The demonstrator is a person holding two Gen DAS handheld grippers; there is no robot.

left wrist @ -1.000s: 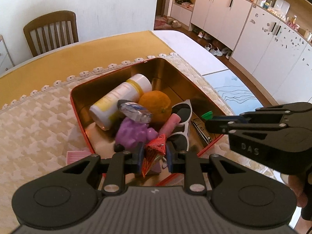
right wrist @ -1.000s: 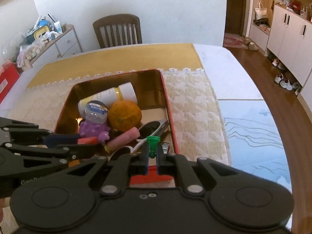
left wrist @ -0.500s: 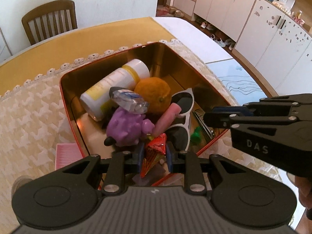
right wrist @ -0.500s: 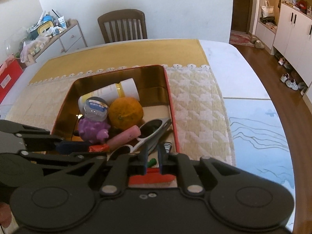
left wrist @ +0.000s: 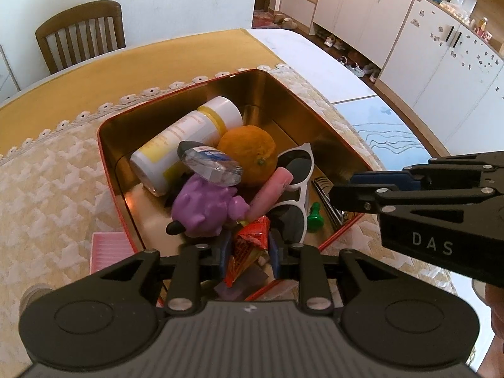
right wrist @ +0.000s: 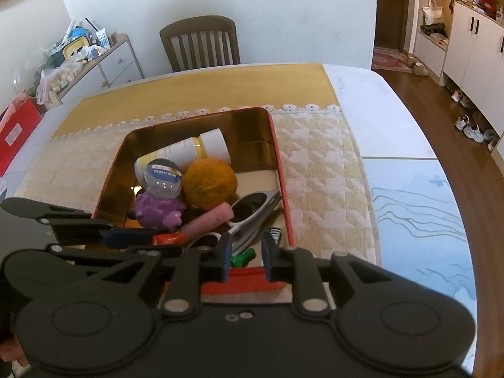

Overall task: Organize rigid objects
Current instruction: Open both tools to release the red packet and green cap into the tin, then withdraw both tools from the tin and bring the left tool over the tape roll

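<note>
A red tin (left wrist: 104,157) with a gold inside sits on a cream mat and holds several items. Over its near edge, my left gripper (left wrist: 249,252) is shut on a red snack packet (left wrist: 250,242), and its jaws are just starting to open. My right gripper (right wrist: 245,252) hovers over the tin's near right corner with its jaws opening and nothing pressed between them. Below its fingers a green chess pawn (right wrist: 242,257) lies loose on the tin floor, beside white sunglasses (left wrist: 299,182). In the left wrist view the right gripper (left wrist: 343,189) reaches in from the right.
Also in the tin are a white and yellow bottle (left wrist: 189,138), an orange (left wrist: 249,154), a purple toy (left wrist: 204,208), a pink tube (left wrist: 271,193) and a clear container (left wrist: 211,163). A pink box (left wrist: 108,249) lies left of the tin. A wooden chair (right wrist: 198,41) stands behind the table.
The green pawn has left my right gripper and dropped into the tin, and those jaws have spread apart. My left gripper still has the red packet.
</note>
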